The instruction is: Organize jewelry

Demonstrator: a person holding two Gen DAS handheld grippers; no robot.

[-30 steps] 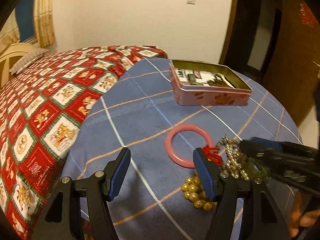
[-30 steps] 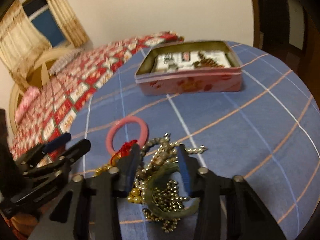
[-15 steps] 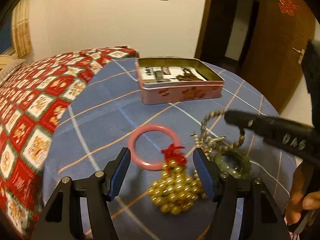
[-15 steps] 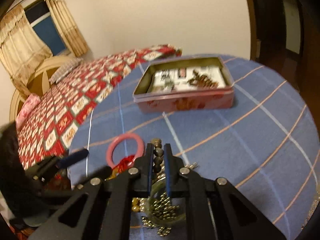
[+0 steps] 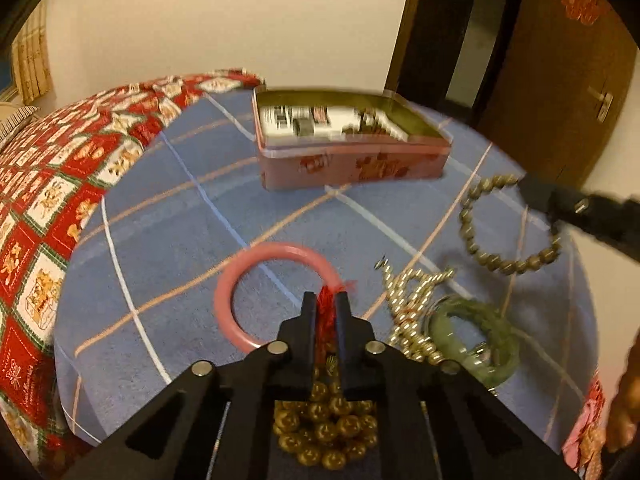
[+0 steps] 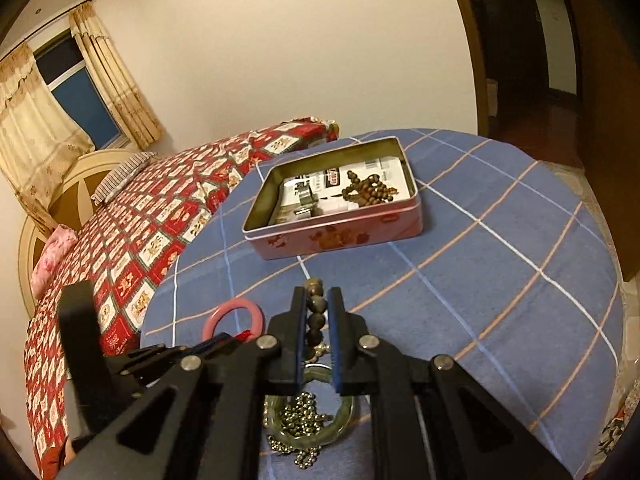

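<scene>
Lifted since prior: brown wooden-bead bracelet (image 6: 315, 312), clamped in R gripper (image 6: 317, 300); L gripper (image 5: 326, 308) pinching gold-bead strand's red tassel (image 5: 326, 312); pink tin (image 6: 340, 236) holds one bracelet, rest pending.

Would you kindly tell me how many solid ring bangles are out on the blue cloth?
2. The pink bangle lies left of the left tool; the green bangle lies to its right, partly under the silver bead chain. None seems hidden.

- Left gripper (image 5: 326, 300), fingers (image 5: 309, 312) pinched on a red tassel (image 5: 329, 304) above gold beads (image 5: 326, 428).
- Pink bangle (image 5: 228, 300) at its ten o'clock.
- Green bangle (image 5: 496, 336) at three o'clock.
- Right gripper (image 5: 524, 184) holds a brown bead bracelet (image 5: 480, 248).
- Pink tin (image 5: 352, 164) at twelve.
</scene>
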